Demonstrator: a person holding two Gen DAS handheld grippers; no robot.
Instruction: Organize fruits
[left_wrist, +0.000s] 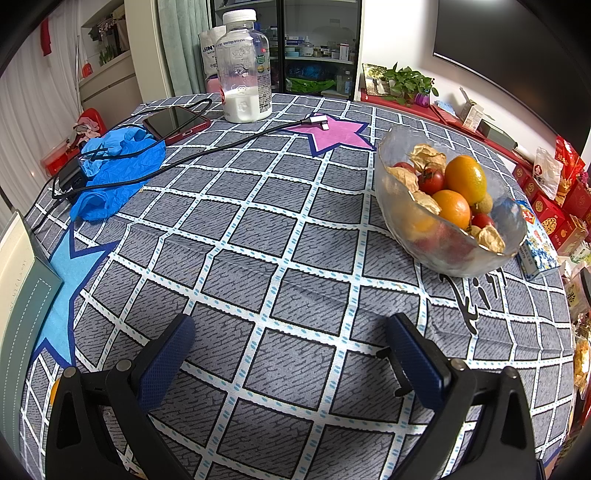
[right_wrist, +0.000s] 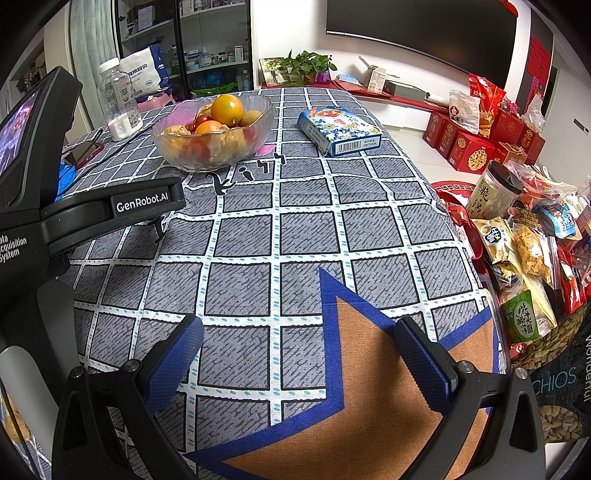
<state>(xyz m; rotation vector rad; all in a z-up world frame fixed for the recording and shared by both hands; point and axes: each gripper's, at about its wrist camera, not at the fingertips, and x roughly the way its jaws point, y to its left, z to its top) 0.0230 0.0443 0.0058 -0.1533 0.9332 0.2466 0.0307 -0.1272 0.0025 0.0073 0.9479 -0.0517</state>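
Left wrist and right wrist show both grippers' jaws spread wide, empty, above the tablecloth (left_wrist: 258, 236).

The table (left_wrist: 258, 229) carries a fruit bowl (left_wrist: 436, 243), bottle (left_wrist: 245, 66), phone (left_wrist: 177, 123), box (right_wrist: 338, 129).

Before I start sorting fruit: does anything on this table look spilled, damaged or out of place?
Nothing looks spilled or damaged. The fruit sits inside the glass bowl, upright on the tablecloth. The only untidy spot is the far left corner: crumpled blue gloves with a black charging cable trailing over them beside a red-cased phone.
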